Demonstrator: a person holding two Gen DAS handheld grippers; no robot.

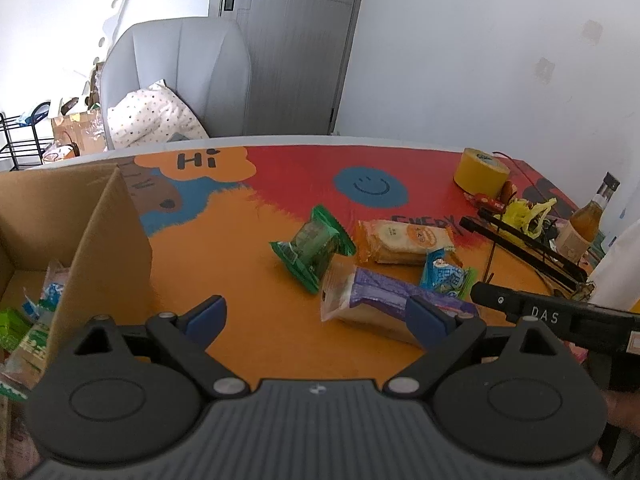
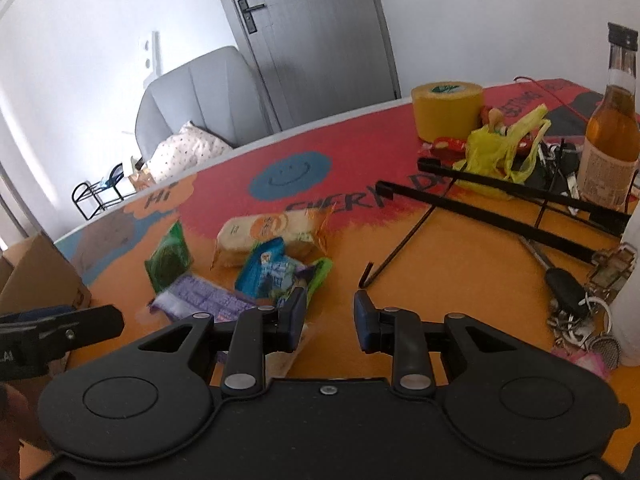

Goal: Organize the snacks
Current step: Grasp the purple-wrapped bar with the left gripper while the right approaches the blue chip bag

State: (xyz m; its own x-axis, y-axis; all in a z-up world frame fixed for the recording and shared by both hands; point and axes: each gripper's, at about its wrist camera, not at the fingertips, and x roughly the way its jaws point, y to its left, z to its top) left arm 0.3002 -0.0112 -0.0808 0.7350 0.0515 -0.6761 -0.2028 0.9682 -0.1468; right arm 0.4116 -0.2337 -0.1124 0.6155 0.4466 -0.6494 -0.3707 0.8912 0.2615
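A bright room with plain white walls (image 1: 480,60). A grey door (image 1: 296,40) with a dark handle stands closed at the back. Left of the door is a grey armchair (image 1: 180,64) holding a spotted pillow (image 1: 152,118). Left of the armchair stands a black wire rack (image 1: 20,140). A colourful cloth covers the table (image 1: 288,176).

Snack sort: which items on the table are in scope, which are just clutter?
In scope:
green packet
orange cracker pack
blue packet
purple packet
cardboard box

Clutter:
yellow tape roll
bottle
yellow plastic bag
keys
black rods
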